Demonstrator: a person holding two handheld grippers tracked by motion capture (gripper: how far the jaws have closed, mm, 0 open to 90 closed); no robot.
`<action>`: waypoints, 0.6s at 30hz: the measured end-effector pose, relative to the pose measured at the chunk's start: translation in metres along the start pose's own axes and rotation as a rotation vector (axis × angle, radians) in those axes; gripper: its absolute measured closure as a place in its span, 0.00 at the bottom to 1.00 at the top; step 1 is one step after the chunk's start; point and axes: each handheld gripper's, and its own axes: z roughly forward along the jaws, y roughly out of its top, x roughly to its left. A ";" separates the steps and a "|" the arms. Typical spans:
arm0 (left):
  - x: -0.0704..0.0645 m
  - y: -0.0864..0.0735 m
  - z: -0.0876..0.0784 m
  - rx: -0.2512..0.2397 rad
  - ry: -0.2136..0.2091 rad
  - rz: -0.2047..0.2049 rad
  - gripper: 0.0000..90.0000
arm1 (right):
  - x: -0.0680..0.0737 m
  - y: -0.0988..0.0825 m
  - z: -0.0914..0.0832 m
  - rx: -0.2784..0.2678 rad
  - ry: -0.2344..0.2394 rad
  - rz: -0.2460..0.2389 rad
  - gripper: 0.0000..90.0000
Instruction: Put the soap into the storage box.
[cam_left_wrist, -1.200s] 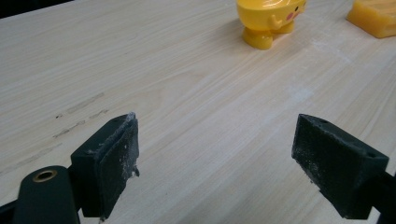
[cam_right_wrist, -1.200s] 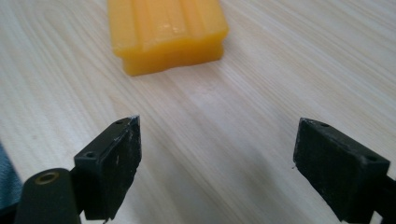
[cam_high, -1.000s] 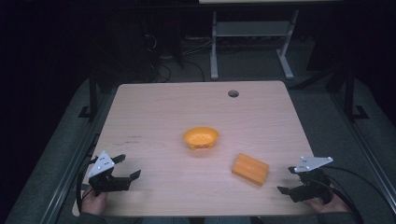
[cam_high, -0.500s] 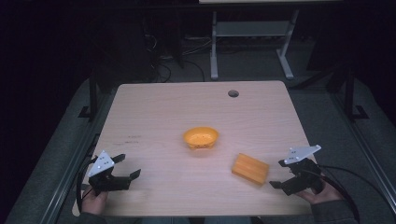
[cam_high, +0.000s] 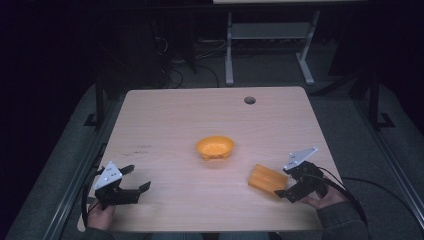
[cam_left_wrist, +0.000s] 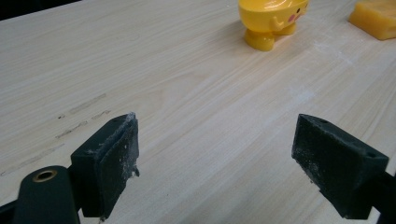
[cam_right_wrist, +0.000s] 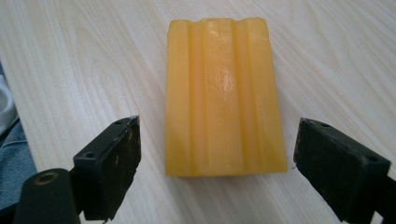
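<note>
- We see a pale wooden desk (cam_high: 165, 125) with a round cable hole (cam_high: 249, 100) near its far edge.
- Near the middle stands a small orange-yellow bowl (cam_high: 215, 147) on a stubby foot (in the left gripper view it shows a pink cheek mark on its side).
- Toward the near right lies a yellow ridged block (cam_high: 268, 180), flat on the desk, with three raised ribs running along its length; we cannot tell whether it is soap or sponge.
- Our right claw (cam_high: 287, 184) sits just beside the block's near right end, jaws spread wide; in the right gripper view the block lies ahead of and between the two jaws, its near end about level with the jaw tips, touched by neither.
- Our left claw (cam_high: 135, 180) rests at the near left of the desk, jaws released and wide apart with bare wood between them, well apart from the bowl and the block.
</note>
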 end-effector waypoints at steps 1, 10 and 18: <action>0.000 0.000 0.000 -0.001 -0.001 0.002 0.16 | 0.000 0.002 0.002 0.005 0.003 -0.004 0.16; 0.000 0.000 0.000 0.000 -0.005 0.002 0.16 | -0.005 0.015 0.013 0.040 0.011 -0.024 0.16; 0.000 0.001 0.001 0.006 -0.007 0.006 0.16 | -0.008 0.024 0.028 0.079 0.023 -0.039 0.16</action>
